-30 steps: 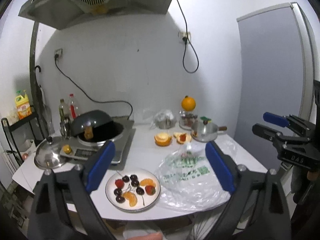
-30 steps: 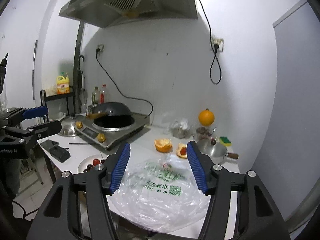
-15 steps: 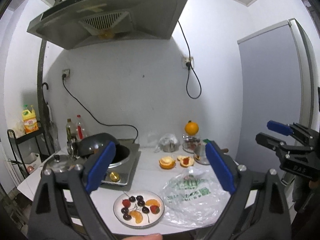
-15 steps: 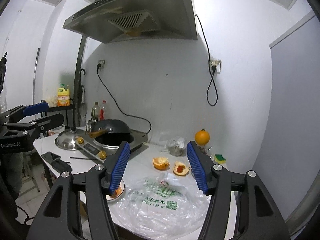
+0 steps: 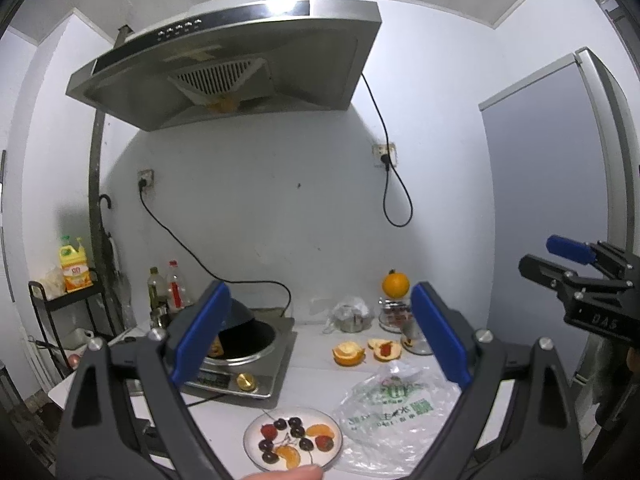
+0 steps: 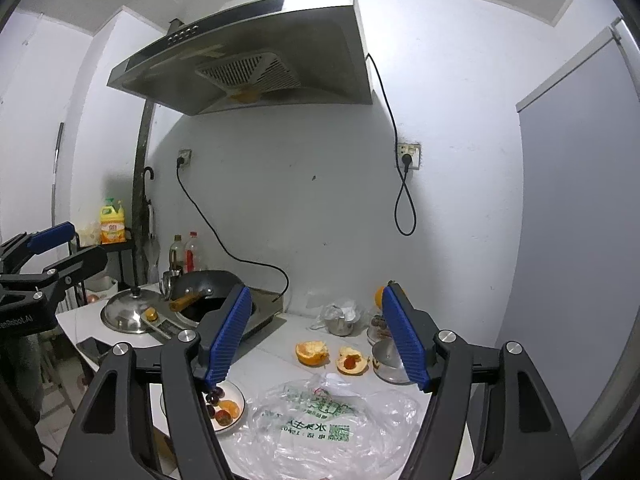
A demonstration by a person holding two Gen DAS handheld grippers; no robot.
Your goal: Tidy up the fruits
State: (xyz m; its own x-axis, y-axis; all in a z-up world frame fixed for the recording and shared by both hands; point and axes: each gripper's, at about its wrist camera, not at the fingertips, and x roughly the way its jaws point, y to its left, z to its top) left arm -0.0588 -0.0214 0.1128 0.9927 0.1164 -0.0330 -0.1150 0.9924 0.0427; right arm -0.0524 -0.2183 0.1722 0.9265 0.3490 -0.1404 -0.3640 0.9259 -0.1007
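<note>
Both claws have risen above the plate (image 5: 256, 432); right claw (image 6: 316, 340) opening, empty.

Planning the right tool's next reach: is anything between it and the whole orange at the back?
Yes. From the right tool, its jaws opening and empty, the crumpled clear plastic bag and a small steel pot lie before the whole orange.

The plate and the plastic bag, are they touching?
Cannot tell. In the left wrist view the bag meets the plate at its right rim with no counter showing between, but the bag may only lie in front of it. The right wrist view hides that rim.
</note>
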